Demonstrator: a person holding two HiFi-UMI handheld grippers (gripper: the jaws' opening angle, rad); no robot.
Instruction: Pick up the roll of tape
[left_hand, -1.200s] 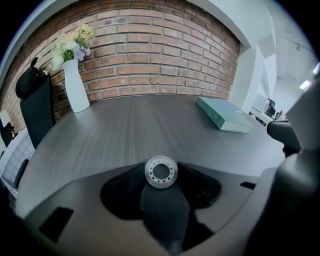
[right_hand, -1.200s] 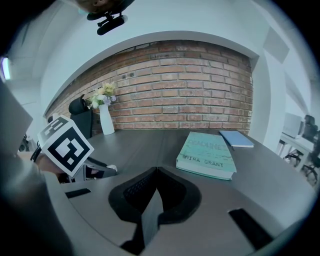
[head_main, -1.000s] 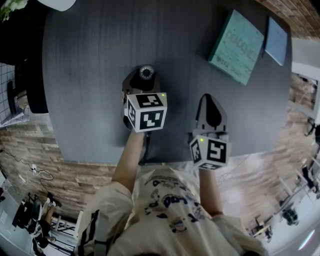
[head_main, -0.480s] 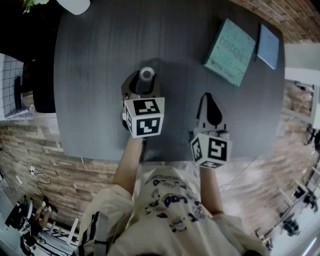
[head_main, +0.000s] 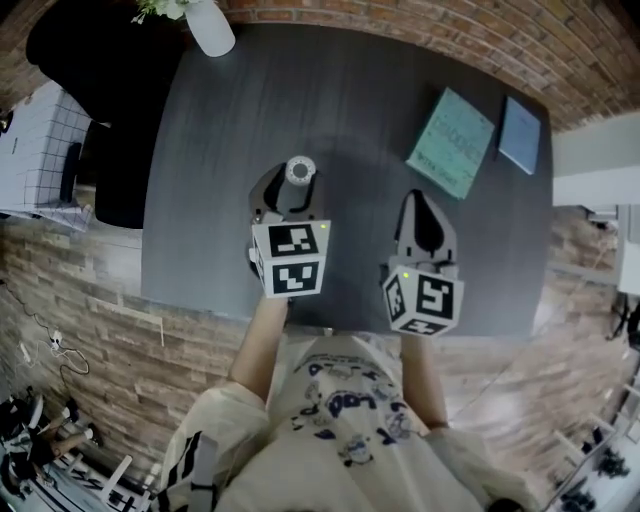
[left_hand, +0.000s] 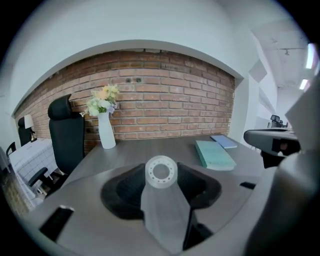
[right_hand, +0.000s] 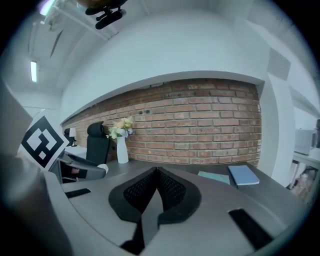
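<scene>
The roll of tape (head_main: 300, 169) is a small white ring, gripped at the tips of my left gripper (head_main: 297, 175) and lifted off the dark grey table (head_main: 350, 90). In the left gripper view the tape (left_hand: 161, 172) faces the camera between the two black jaws of the left gripper (left_hand: 161, 176), well above the tabletop. My right gripper (head_main: 420, 198) hangs beside it on the right, over the table's near part. Its jaws are shut and empty, as the right gripper (right_hand: 157, 173) shows in its own view.
A teal book (head_main: 451, 141) and a blue notebook (head_main: 520, 134) lie at the table's far right. A white vase with flowers (head_main: 210, 28) stands at the far left corner, with a black chair (head_main: 95, 110) beside the left edge. A brick wall runs behind.
Both grippers have risen away from the table, the left one carrying the tape up with it. The table now looks smaller and farther below.
</scene>
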